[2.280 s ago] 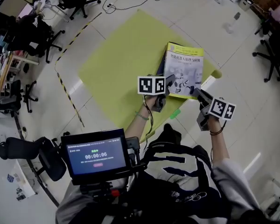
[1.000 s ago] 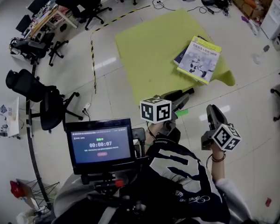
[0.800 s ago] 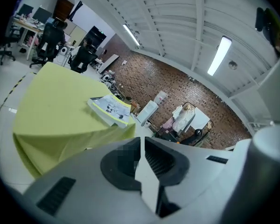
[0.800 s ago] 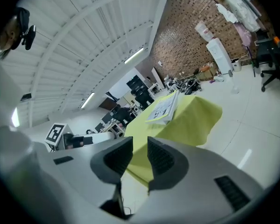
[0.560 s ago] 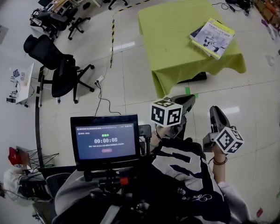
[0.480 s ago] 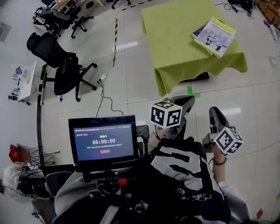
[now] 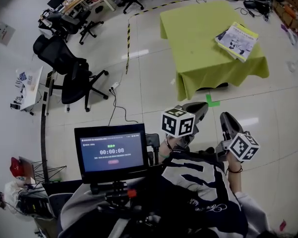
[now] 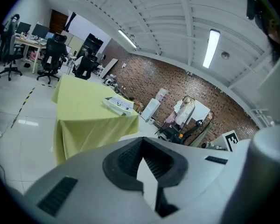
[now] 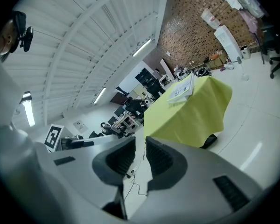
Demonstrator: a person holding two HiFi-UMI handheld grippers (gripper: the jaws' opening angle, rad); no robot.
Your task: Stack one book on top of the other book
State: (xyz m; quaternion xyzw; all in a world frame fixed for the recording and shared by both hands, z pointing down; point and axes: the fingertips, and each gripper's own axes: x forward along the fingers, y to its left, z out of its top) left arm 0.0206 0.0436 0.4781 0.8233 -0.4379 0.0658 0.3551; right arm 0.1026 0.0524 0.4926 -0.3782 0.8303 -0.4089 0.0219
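1. Yellow-green cloth covers the desk (image 7: 198, 38). Near its far right edge the pale book (image 7: 241, 35) lies flat on the dark book (image 7: 220, 35), of which only an edge shows.
2. Both look like glossy paperbacks, so they are likely light, bendy and a little slippery. A pinch at the spine edge or a free corner, one grip on each side, should stop sagging.
3. Empty, the left gripper (image 7: 198, 109) has its jaws fully together.
4. On the right gripper (image 7: 226, 120) the jaws have just been closing to a narrow slit, with nothing between them.
5. Both are well apart from the desk, and the stack looks done.
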